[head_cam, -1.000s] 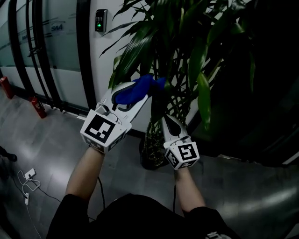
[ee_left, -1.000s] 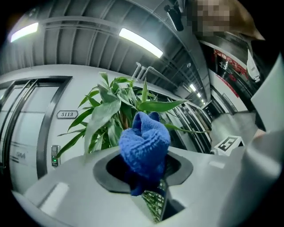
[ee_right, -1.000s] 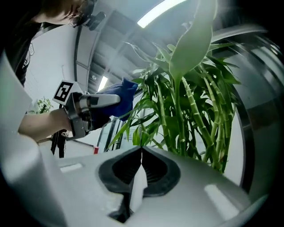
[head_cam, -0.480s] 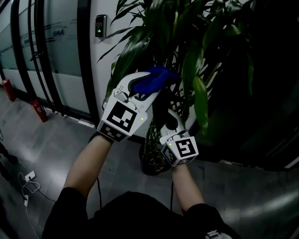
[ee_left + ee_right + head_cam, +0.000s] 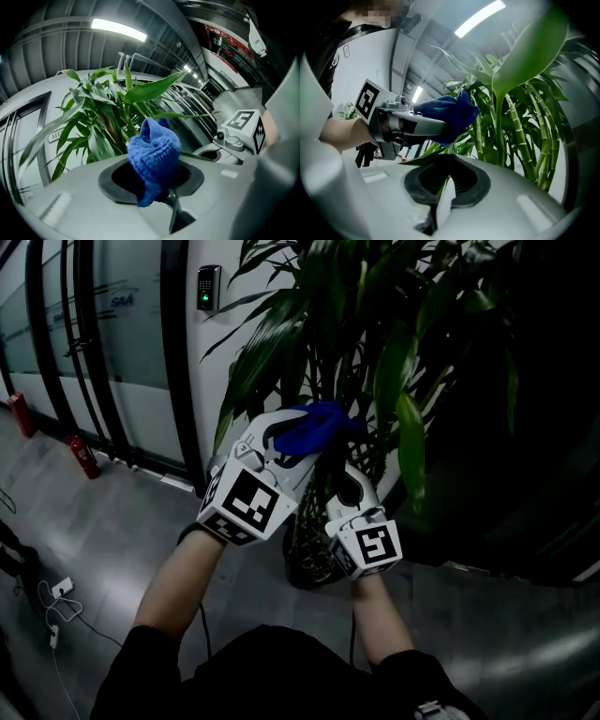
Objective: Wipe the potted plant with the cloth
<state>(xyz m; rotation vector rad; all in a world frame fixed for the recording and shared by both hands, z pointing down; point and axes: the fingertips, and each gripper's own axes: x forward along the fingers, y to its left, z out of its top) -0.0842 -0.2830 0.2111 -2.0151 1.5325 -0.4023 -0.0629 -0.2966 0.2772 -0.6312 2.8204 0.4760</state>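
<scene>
Left hand-held gripper (image 5: 302,435) clamped on blue cloth (image 5: 323,418), up at potted plant (image 5: 394,352) foliage; right hand-held gripper (image 5: 444,165) pinching a leaf (image 5: 424,158).

In the head view the potted plant (image 5: 375,343) runs off the top edge and its right side sinks into darkness. Its pot (image 5: 307,563) is mostly covered by the left gripper (image 5: 309,427) and the right gripper (image 5: 333,465), so only a sliver shows. The left gripper's jaw tips are buried under the blue cloth (image 5: 153,150) they clamp, the leaf (image 5: 423,160) pinched in the right gripper's jaws shows only edge-on as a dark strip, and the wall keypad (image 5: 207,287) is too small to read
</scene>
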